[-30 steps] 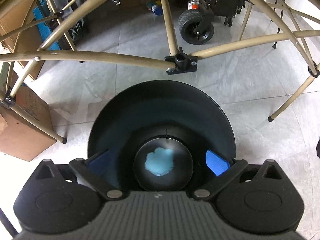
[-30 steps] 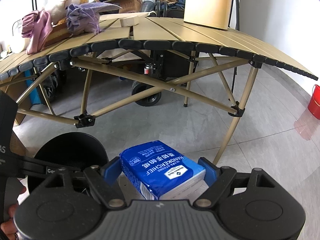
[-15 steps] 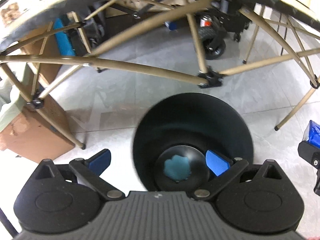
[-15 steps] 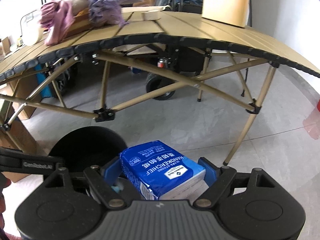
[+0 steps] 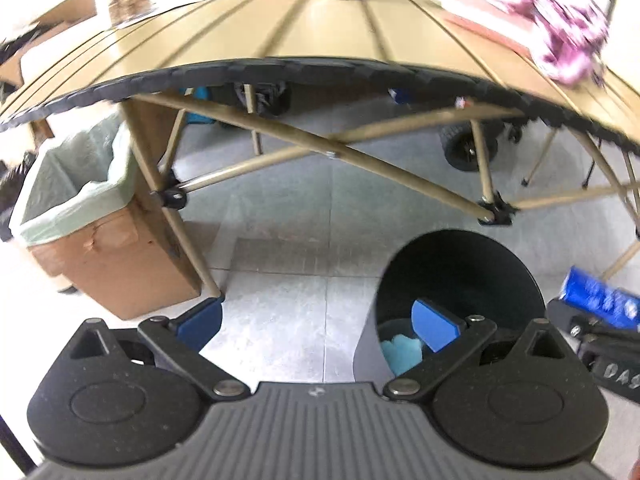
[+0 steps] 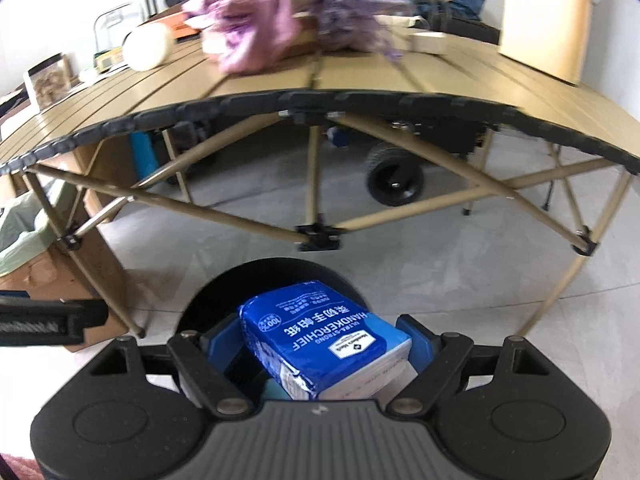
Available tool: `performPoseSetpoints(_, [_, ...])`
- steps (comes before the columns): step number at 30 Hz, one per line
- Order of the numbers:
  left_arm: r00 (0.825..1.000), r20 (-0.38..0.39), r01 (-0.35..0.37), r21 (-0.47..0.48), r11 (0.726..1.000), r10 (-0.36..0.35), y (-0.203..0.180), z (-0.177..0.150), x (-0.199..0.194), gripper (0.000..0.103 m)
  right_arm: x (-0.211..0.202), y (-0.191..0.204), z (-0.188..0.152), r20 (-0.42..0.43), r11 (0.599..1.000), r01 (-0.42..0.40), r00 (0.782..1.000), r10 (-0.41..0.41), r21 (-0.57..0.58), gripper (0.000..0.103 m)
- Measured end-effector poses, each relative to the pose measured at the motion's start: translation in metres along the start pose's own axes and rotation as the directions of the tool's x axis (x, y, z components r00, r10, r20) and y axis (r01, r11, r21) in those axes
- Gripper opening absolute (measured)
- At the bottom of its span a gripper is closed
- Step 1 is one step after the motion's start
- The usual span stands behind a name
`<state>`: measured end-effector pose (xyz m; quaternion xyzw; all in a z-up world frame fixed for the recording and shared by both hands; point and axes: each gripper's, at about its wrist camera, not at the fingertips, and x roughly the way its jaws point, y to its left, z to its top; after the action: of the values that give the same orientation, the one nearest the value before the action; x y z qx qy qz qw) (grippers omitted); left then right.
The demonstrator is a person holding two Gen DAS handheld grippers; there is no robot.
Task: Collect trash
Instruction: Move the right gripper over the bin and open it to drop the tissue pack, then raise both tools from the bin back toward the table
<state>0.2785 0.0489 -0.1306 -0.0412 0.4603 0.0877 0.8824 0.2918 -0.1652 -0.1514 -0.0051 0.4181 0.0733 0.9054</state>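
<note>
A blue pack of handkerchief tissues (image 6: 324, 336) sits between the pads of my right gripper (image 6: 320, 344), which is shut on it and holds it over the mouth of a black round bin (image 6: 276, 276) on the floor. In the left wrist view the same bin (image 5: 460, 268) stands to the lower right, with a light-blue scrap (image 5: 400, 350) at its bottom. My left gripper (image 5: 318, 324) is open and holds nothing. Its right finger (image 5: 436, 328) overlaps the bin's near rim. The right gripper with the pack (image 5: 600, 304) shows at the right edge.
A tan folding table (image 6: 360, 80) with crossed legs stands just beyond the bin, carrying purple cloths (image 6: 248, 36) and a roll. A cardboard box lined with a green bag (image 5: 80, 216) sits at the left by a table leg. A wheeled cart (image 6: 396, 184) is under the table.
My left gripper has risen and swung left, so the bin slid from between its fingers to the right. The right gripper carried the tissue pack leftward over the bin.
</note>
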Motion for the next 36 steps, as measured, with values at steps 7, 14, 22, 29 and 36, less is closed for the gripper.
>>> performPoseSetpoints(7, [0.999,-0.006,-0.038,-0.073,0.997,0.037,0.034,0.005,-0.003,0.103,0.024,0.028,0.0,-0.068,0.999,-0.037,0.997,0.034,-0.033,0.082])
performPoseSetpoints(14, [0.997,-0.04,-0.066,-0.077,0.995,0.063,0.05,0.001,0.001,0.103,0.043,0.042,-0.003,-0.132,0.998,-0.053,0.99,0.051,-0.012,0.082])
performPoseSetpoints(22, [0.997,-0.054,-0.065,-0.088,0.994,0.06,0.052,0.0,0.001,0.103,0.052,0.044,-0.006,-0.152,0.998,-0.055,0.987,0.052,-0.018,0.082])
performPoseSetpoints(29, [0.997,-0.056,-0.064,-0.086,0.994,0.06,0.051,-0.001,0.002,0.103,0.052,0.036,-0.004,-0.15,0.998,-0.049,0.987,0.055,0.04,0.083])
performPoseSetpoints(36, [0.996,-0.063,-0.065,-0.084,0.994,0.06,0.051,0.0,0.003,0.103,0.054,0.032,-0.003,-0.162,0.998,-0.037,0.986,0.046,0.06,0.103])
